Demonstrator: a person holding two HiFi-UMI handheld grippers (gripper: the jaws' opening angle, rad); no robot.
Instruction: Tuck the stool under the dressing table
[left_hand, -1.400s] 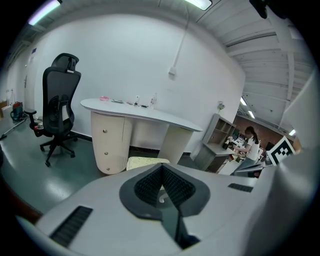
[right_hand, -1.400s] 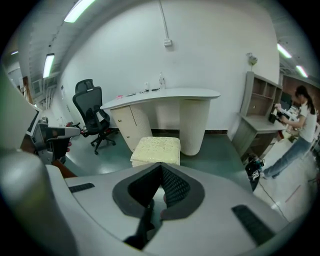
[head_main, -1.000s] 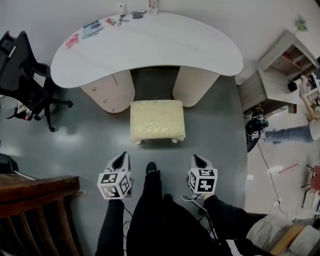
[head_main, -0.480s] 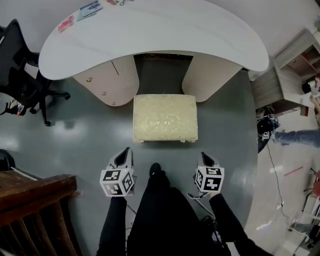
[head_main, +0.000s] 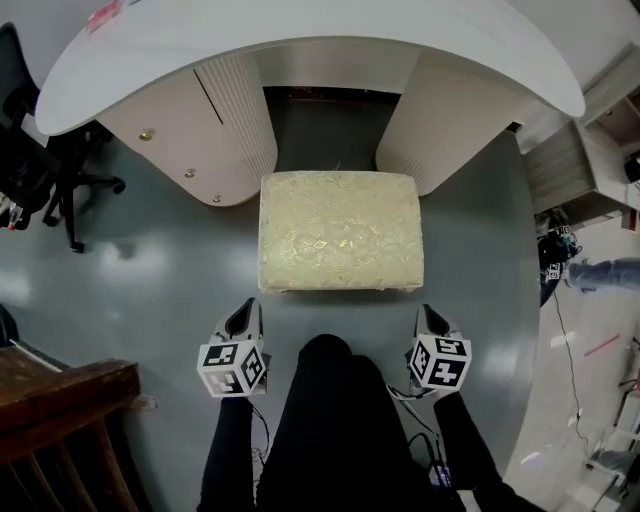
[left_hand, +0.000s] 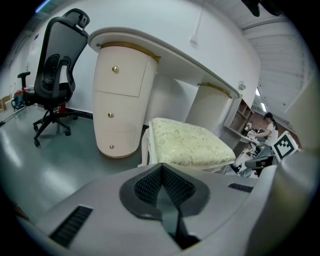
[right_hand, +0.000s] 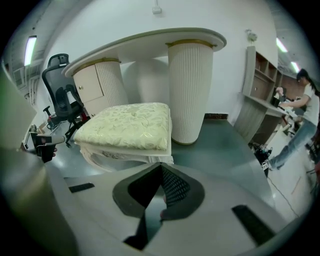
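A cream stool with a patterned cushion stands on the grey floor, its far edge at the opening between the two pedestals of the white dressing table. My left gripper is shut and empty, just short of the stool's near left corner. The right gripper, also shut and empty, hangs off the near right corner. In the left gripper view the stool lies ahead to the right, beside the drawer pedestal. The right gripper view shows the stool ahead to the left, next to the ribbed pedestal.
A black office chair stands left of the table. Brown wooden furniture fills the lower left corner. A shelf unit and a person are to the right. My dark-clad legs are between the grippers.
I have stepped closer to the table, so the stool and table look larger. Both grippers, still shut, now sit close to the stool's near corners.
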